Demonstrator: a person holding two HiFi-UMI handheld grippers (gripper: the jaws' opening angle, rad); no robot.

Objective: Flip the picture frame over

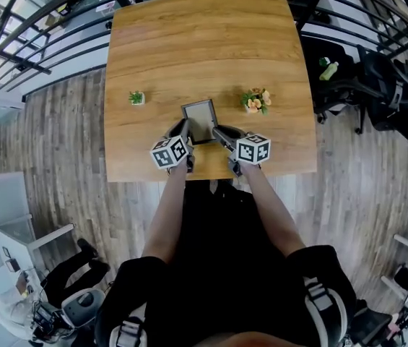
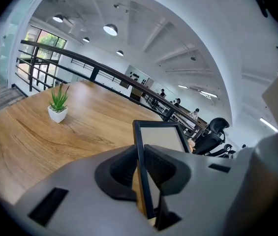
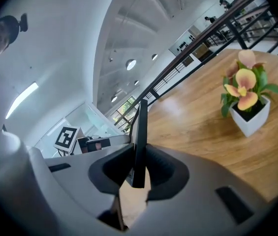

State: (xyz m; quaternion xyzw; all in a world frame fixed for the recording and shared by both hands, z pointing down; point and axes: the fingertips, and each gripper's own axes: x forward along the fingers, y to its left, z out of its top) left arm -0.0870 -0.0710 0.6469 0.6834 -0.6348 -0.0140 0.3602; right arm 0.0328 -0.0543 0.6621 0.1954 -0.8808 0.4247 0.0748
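The black picture frame (image 1: 200, 119) is lifted off the wooden table (image 1: 204, 42), held between both grippers near the table's front edge. My left gripper (image 1: 184, 127) is shut on the frame's left side. In the left gripper view its pads clamp the black frame edge (image 2: 146, 181), and the pale frame panel (image 2: 162, 137) rises beyond my left gripper (image 2: 141, 168). My right gripper (image 1: 218, 131) grips the right side. In the right gripper view the frame (image 3: 140, 132) stands edge-on between the pads of my right gripper (image 3: 139, 168), which press on it.
A small green plant in a white pot (image 1: 137, 97) (image 2: 58, 104) stands left of the frame. A pot of orange and pink flowers (image 1: 255, 101) (image 3: 247, 100) stands to the right. A black railing (image 1: 45, 42) runs round the table, and office chairs (image 1: 384, 85) stand at the right.
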